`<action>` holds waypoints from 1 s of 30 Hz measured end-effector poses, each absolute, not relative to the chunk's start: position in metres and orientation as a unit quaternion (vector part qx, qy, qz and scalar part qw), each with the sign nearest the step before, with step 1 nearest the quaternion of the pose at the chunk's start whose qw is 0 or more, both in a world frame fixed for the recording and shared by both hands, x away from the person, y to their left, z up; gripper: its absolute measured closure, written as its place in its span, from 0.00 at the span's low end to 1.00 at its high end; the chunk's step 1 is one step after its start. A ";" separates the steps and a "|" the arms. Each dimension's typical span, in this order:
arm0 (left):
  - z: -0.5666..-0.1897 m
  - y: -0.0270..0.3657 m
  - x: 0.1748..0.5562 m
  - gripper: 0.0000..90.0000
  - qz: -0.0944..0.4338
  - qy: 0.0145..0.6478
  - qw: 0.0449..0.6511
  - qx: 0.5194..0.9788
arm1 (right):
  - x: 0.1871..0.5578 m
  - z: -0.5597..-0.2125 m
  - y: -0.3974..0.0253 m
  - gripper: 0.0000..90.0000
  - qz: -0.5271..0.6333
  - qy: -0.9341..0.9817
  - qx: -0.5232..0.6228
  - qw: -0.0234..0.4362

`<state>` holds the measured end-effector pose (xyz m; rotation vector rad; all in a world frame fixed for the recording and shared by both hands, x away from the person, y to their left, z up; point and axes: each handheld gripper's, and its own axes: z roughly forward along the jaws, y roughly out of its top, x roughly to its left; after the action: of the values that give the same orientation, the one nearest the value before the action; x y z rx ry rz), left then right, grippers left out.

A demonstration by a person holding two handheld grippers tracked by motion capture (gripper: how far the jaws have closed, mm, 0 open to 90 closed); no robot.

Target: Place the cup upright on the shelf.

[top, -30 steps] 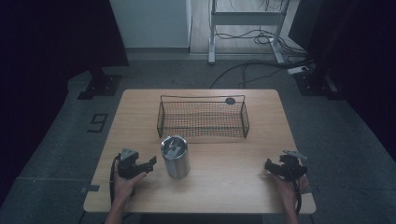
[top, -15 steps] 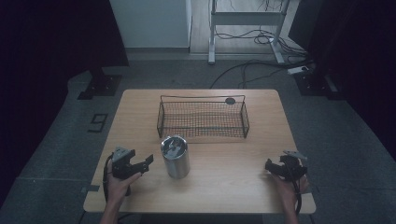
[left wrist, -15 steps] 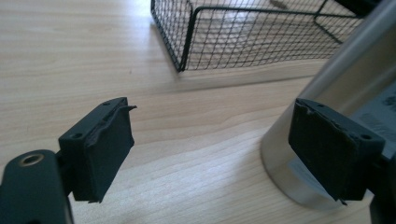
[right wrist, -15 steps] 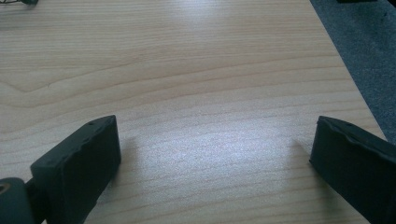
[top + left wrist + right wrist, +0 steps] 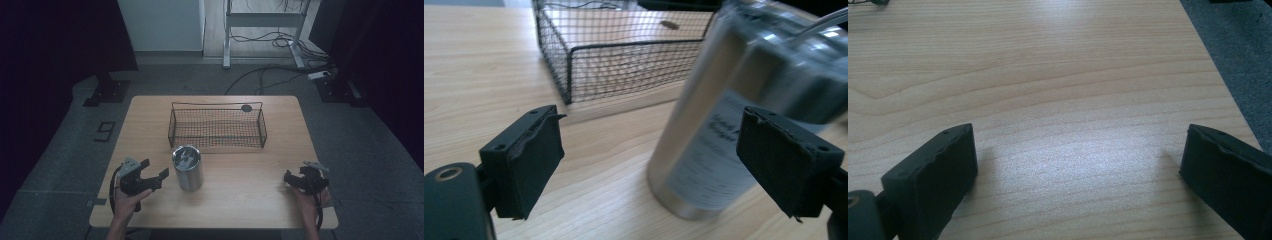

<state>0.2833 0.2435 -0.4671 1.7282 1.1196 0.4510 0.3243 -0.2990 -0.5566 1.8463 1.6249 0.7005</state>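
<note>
Since a moment ago my left claw (image 5: 154, 177) has slid in toward the steel canister (image 5: 187, 167), while my right claw (image 5: 295, 178) hasn't budged. Biggest thing first: the table (image 5: 240, 200), then the wire basket (image 5: 217, 127) sitting empty toward the back, handy for a drop I guess. That canister stands upright just in front of it, close beside my left claw, not touching. Both claws are spread wide, gripping nothing. My left hand (image 5: 125, 200) angles inward; the right rests low near the table's right edge.
</note>
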 end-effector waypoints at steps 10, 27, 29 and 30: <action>-0.461 0.230 0.277 0.12 0.163 0.432 0.511 0.725 | 0.324 -0.557 -0.299 0.02 0.262 0.608 0.692 0.289; -0.468 0.204 0.276 0.09 0.145 0.397 0.501 0.755 | 0.324 -0.556 -0.299 0.03 0.263 0.607 0.692 0.289; -0.469 0.203 0.276 0.09 0.144 0.396 0.500 0.756 | 0.324 -0.556 -0.299 0.03 0.263 0.607 0.692 0.289; -0.470 0.201 0.276 0.09 0.143 0.397 0.498 0.757 | 0.324 -0.556 -0.299 0.03 0.263 0.607 0.692 0.289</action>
<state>0.2764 0.2012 -0.4696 1.8325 0.9611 0.3462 0.3241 -0.2993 -0.5565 1.8476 1.6188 0.7023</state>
